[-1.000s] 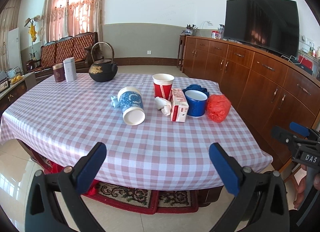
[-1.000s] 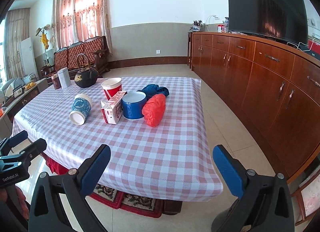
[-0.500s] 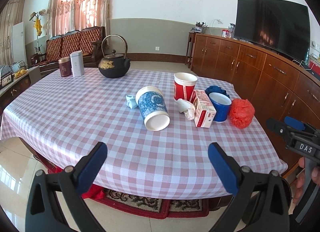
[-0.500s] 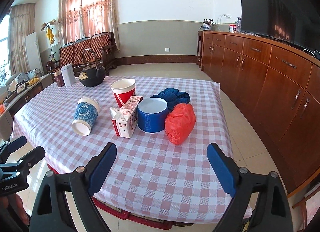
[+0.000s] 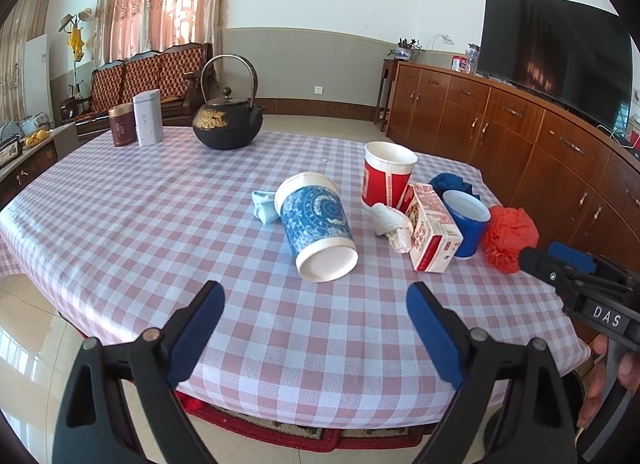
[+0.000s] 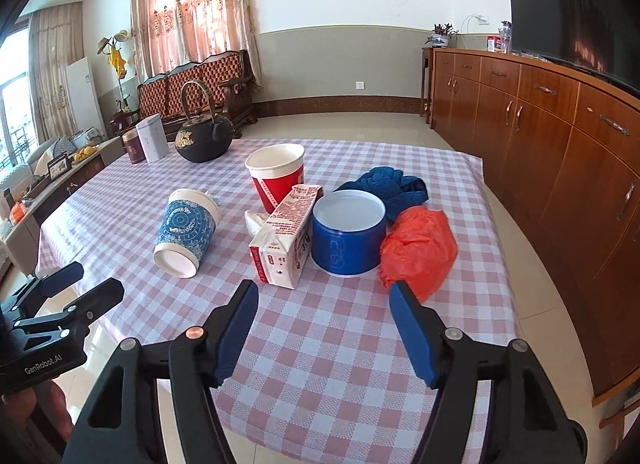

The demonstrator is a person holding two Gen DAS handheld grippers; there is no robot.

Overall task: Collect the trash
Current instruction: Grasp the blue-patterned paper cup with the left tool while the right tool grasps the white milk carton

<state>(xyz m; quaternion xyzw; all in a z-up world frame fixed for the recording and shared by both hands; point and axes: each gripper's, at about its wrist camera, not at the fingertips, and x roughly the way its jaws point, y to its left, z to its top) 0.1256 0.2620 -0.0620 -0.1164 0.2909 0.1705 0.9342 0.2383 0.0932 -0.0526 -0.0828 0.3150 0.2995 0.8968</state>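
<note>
Left gripper (image 5: 312, 298) and right gripper (image 6: 322, 298): both spread wide, empty, over the table's (image 5: 120, 224) near edge; bare cloth ahead of each. Trash mid-table: tipped blue cup (image 5: 318, 230), upright red cup (image 5: 386, 176), carton (image 6: 286, 240), blue tub (image 6: 348, 232) with a white interior, red bag (image 6: 418, 250) at the right edge.
</note>
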